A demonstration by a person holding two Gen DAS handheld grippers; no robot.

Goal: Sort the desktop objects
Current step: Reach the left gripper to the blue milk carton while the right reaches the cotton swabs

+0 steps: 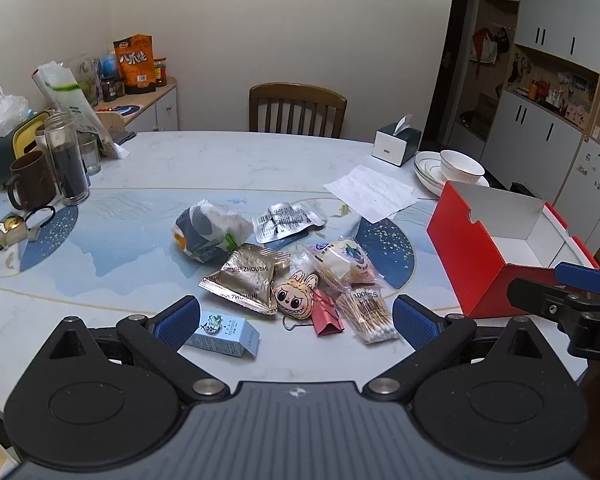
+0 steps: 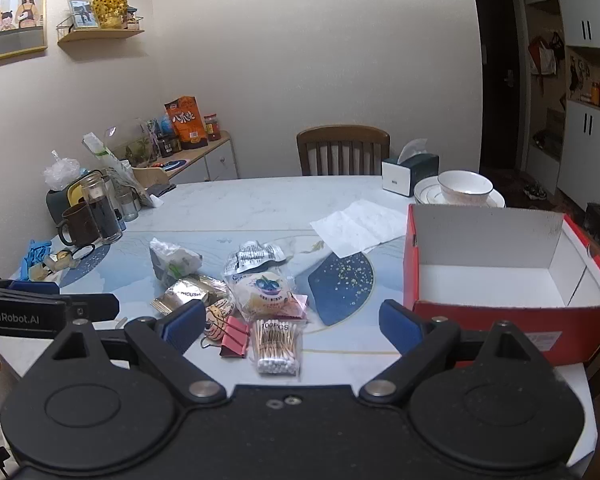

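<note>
A pile of small items lies mid-table: a cotton swab pack (image 1: 367,314) (image 2: 277,347), a red binder clip (image 1: 327,314) (image 2: 234,342), a doll-face keychain (image 1: 294,299), gold snack packets (image 1: 246,277), a wrapped bun (image 1: 340,262) (image 2: 265,290), a silver pouch (image 1: 286,221) and a white-grey bag (image 1: 208,230). A small blue box (image 1: 225,334) lies by my left finger. My left gripper (image 1: 296,320) is open and empty, just short of the pile. My right gripper (image 2: 292,322) is open and empty above the swabs. A red box (image 1: 496,252) (image 2: 512,280) stands open at the right.
A mug (image 1: 30,180) and a glass jar (image 1: 66,158) stand at the far left. A tissue box (image 1: 396,146), stacked bowls (image 1: 456,170) and a white paper sheet (image 1: 370,192) sit at the back right. A wooden chair (image 1: 298,108) stands behind the table.
</note>
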